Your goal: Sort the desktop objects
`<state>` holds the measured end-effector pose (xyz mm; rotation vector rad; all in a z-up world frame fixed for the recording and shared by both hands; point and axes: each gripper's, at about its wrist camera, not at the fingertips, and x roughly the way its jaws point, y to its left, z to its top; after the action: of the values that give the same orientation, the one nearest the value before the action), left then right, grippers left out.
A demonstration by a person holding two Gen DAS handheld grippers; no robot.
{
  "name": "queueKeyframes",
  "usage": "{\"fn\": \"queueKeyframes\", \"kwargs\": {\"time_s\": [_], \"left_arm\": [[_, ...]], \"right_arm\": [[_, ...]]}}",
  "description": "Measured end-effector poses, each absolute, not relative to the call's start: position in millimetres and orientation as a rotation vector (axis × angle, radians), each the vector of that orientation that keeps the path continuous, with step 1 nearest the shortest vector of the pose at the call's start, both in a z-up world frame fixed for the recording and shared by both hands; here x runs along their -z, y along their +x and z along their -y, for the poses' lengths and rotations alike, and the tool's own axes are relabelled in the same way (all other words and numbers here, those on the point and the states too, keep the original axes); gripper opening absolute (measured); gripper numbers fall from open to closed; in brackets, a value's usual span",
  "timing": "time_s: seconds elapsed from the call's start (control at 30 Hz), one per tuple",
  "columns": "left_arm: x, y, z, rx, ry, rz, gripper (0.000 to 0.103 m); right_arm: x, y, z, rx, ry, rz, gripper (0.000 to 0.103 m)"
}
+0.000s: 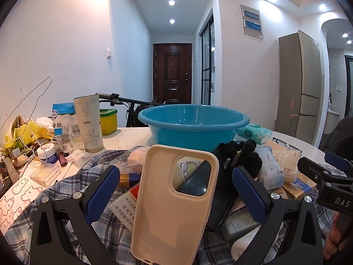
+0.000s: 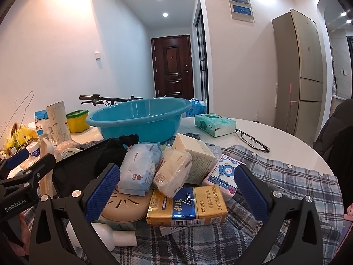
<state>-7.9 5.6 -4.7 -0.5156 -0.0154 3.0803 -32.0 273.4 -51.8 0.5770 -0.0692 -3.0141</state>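
A heap of small items lies on a plaid shirt (image 2: pixel 286 176) on the white table. In the left wrist view a beige phone case (image 1: pixel 172 203) stands between my left gripper's (image 1: pixel 174 187) open jaws, touching neither pad, with a black phone (image 1: pixel 222 198) behind it. My right gripper (image 2: pixel 176 190) is open over a yellow cigarette carton (image 2: pixel 187 207), tissue packs (image 2: pixel 139 167) and a white box (image 2: pixel 196 154). A blue basin (image 2: pixel 141 119) stands behind the heap.
A patterned cup (image 1: pixel 88 123), sugar bag (image 1: pixel 61 119), yellow tub (image 1: pixel 108 121) and clutter fill the left side. A green tissue pack (image 2: pixel 214 123) and glasses (image 2: pixel 253 141) lie at the right. A round beige lid (image 2: pixel 125 205) and white bottle (image 2: pixel 106 234) sit near.
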Motion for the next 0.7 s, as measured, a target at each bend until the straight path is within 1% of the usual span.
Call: {"fn": "queueKeyframes", "kwargs": {"time_s": [0.2,0.37,0.7], "left_arm": [[4,-6,-6,-3.103,-0.502,0.022,0.103],[6,-17,-4,-3.092,-0.595,0.037,0.103],[16,-38,10,-3.034,-0.769,0.179,0.103]], "right_arm": [[49,-23,-270,3.008,0.507,0.024,0.103],[49,-22,-264,3.009,0.500,-0.026,0.103],[48,-22,-268,3.014,0.490,-0.012,0.103]]}}
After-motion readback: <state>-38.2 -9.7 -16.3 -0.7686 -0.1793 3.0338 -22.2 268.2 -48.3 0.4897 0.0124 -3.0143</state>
